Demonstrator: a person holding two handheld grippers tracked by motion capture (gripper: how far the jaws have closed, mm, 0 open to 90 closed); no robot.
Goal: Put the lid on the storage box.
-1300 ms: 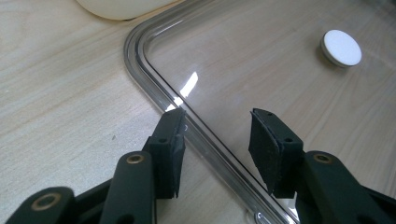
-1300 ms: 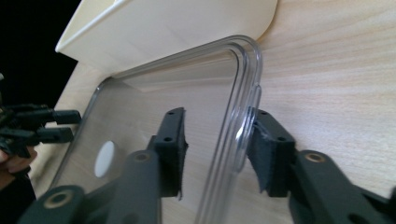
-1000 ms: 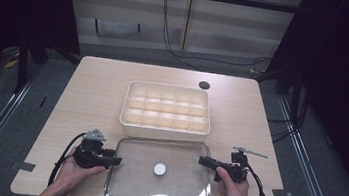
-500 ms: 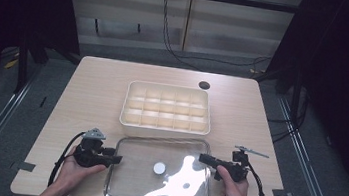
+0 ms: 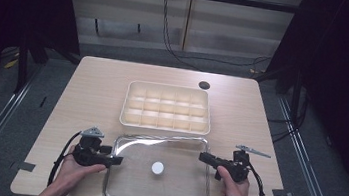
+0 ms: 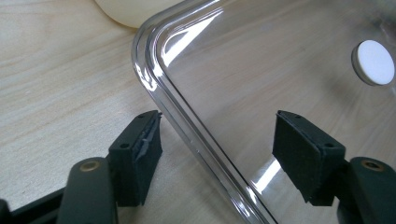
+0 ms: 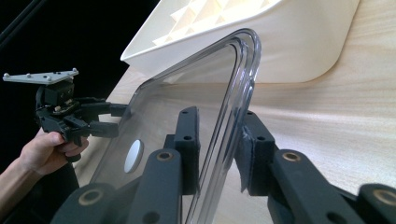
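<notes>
Dark grommet [image 5: 204, 85] near table [image 5: 98, 88] far edge.

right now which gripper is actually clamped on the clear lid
The right gripper: its pads pinch the clear lid rim. The left gripper stands open astride it.

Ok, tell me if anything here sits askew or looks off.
The clear lid is uneven: the right tool clamps its right edge, while the left tool has just opened, straddling the left rim without gripping. The compartment tray sits square.
</notes>
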